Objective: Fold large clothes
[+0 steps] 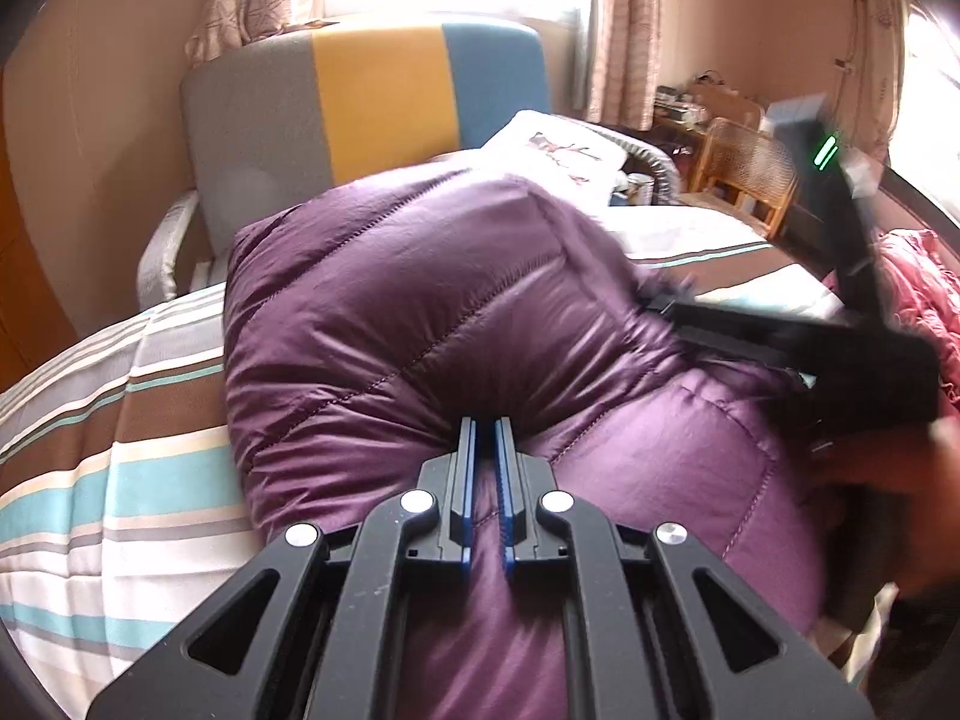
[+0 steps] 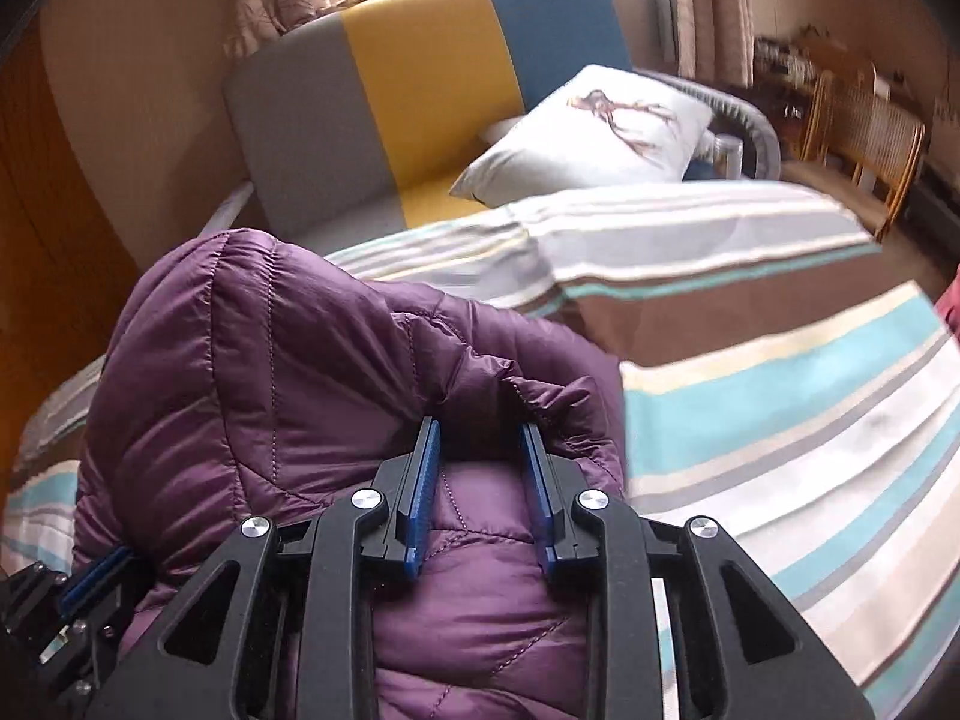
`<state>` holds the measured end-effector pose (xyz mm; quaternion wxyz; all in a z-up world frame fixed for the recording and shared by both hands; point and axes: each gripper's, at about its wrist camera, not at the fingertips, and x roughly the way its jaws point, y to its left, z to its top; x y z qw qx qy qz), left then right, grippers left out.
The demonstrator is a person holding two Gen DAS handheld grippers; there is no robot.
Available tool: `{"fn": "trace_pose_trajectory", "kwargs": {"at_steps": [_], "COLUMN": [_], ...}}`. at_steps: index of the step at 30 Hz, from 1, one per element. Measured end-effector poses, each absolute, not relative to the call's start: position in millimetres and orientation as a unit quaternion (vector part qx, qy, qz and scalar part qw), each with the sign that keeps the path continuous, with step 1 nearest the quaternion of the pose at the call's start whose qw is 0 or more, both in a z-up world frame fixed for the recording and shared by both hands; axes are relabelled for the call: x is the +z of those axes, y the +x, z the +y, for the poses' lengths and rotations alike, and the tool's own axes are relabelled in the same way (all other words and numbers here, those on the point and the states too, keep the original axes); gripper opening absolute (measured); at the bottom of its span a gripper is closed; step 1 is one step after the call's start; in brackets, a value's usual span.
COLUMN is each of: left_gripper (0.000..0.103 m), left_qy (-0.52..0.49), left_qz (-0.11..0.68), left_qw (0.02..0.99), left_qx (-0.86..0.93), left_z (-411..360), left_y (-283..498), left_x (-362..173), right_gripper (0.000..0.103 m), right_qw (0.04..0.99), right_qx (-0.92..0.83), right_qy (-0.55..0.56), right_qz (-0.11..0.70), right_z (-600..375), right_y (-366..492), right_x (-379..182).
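A purple quilted down jacket [image 1: 420, 324] lies bunched on the striped bed cover [image 1: 90, 468]. My left gripper [image 1: 486, 426] is shut on a pinch of the jacket's fabric and pulls it into a pucker. My right gripper [image 2: 480, 432] is partly open, its blue pads around a gathered edge of the jacket [image 2: 300, 396]. In the left wrist view the right gripper's black body [image 1: 810, 348] rests against the jacket's right side. In the right wrist view the left gripper [image 2: 90, 582] shows at the lower left, against the jacket.
A grey, yellow and blue headboard [image 1: 372, 102] stands behind the bed. A white printed pillow [image 2: 594, 132] lies at the head. The striped cover [image 2: 780, 408] extends to the right. A wicker chair [image 1: 744, 174] and cluttered table are at the far right. Pink fabric [image 1: 918, 288] lies at the right edge.
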<state>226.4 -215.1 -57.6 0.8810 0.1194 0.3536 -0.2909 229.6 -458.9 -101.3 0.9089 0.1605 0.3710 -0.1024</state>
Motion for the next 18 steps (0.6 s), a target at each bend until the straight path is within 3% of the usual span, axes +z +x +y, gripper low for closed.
{"fn": "trace_pose_trajectory", "kwargs": {"at_steps": [3,6,8,10,18], "left_gripper": [0.007,0.022,0.027,0.04,0.047], "left_qy": [0.104,0.059,0.064,0.093,0.133], "left_qz": [0.37,0.394,0.387,0.378,0.394], "left_qw": [0.874,0.866,0.875,0.883,0.88], "left_qx": [-0.298,-0.3,-0.284,-0.262,-0.232], "left_z": [-212.6,-209.9,-216.9,-230.5,-251.3], "left_y": [229.0,245.0,255.8,269.9,308.4], "left_x": [-49.2,-31.5,-21.1,-17.3,-70.9], "right_gripper": [0.026,0.026,0.026,0.026,0.026], "right_qw": [0.915,0.917,0.917,0.917,0.914], "right_qx": [-0.113,-0.119,-0.12,-0.121,-0.12], "right_qy": [0.134,0.127,0.126,0.123,0.123], "right_qz": [0.363,0.359,0.359,0.36,0.366], "right_z": [-448.9,-445.7,-447.4,-444.0,-443.6], "right_y": [225.3,224.8,224.5,224.8,234.9], "right_x": [-102.1,-101.5,-102.7,-103.0,-109.9]}}
